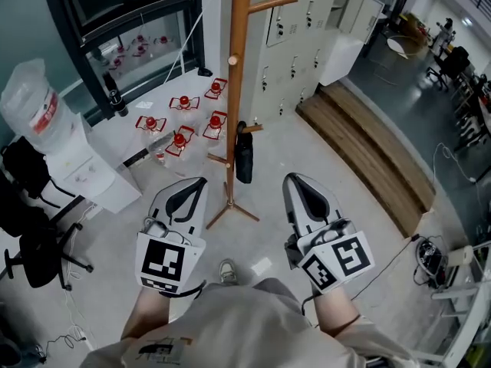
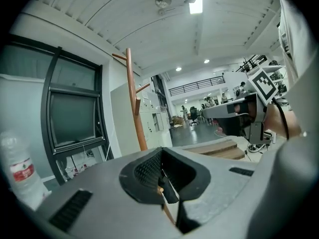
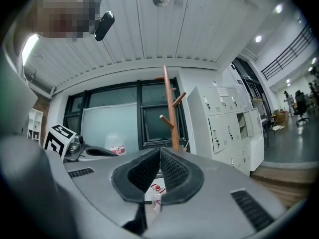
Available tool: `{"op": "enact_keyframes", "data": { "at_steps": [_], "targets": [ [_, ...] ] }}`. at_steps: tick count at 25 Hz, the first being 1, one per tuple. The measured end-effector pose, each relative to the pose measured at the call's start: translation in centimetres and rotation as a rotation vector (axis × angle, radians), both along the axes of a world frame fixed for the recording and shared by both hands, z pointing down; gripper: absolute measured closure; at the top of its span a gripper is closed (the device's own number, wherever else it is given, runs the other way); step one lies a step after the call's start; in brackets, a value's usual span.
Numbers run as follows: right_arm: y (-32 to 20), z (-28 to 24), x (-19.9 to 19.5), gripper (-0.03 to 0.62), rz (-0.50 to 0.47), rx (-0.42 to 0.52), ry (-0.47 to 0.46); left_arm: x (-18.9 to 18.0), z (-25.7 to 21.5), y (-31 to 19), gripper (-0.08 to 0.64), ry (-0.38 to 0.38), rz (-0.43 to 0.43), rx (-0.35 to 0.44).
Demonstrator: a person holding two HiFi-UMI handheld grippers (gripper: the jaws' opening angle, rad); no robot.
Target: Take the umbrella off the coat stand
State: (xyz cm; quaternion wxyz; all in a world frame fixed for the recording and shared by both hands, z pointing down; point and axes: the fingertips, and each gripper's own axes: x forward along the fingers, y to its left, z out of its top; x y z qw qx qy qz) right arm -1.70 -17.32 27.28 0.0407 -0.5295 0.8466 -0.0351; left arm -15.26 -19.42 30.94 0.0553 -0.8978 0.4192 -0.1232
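A tall wooden coat stand [image 1: 239,90] rises from the floor straight ahead of me. A folded black umbrella [image 1: 244,156] hangs from one of its low pegs. My left gripper [image 1: 201,182] is held out to the left of the stand's foot and my right gripper [image 1: 294,179] to the right, both short of the umbrella. Each has its jaws shut with nothing between them. The left gripper view has the stand [image 2: 133,103] beyond the shut tips of the left gripper [image 2: 162,150]. In the right gripper view the stand [image 3: 171,108] rises just behind the right gripper [image 3: 160,149].
Several red-capped bottles [image 1: 184,117] stand on the floor behind the stand. A water dispenser [image 1: 46,121] and a black chair [image 1: 31,228] are at the left. Grey lockers [image 1: 307,29] and a wooden step [image 1: 368,152] lie to the right, with cables [image 1: 430,259] beyond.
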Motion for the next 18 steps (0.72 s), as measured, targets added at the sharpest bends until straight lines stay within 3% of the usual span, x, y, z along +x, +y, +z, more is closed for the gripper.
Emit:
{"op": "enact_keyframes", "data": {
  "at_steps": [5,18],
  "targets": [
    [-1.8,0.8,-0.2,0.583,-0.011,-0.015,0.059,0.5,0.4,-1.9,0.552,0.01,0.006,-0.007],
    [-5.7,1.5,3.6,0.583,-0.134,-0.027,0.053,4.4,0.9,-4.9,0.552,0.006,-0.084,-0.042]
  ]
}}
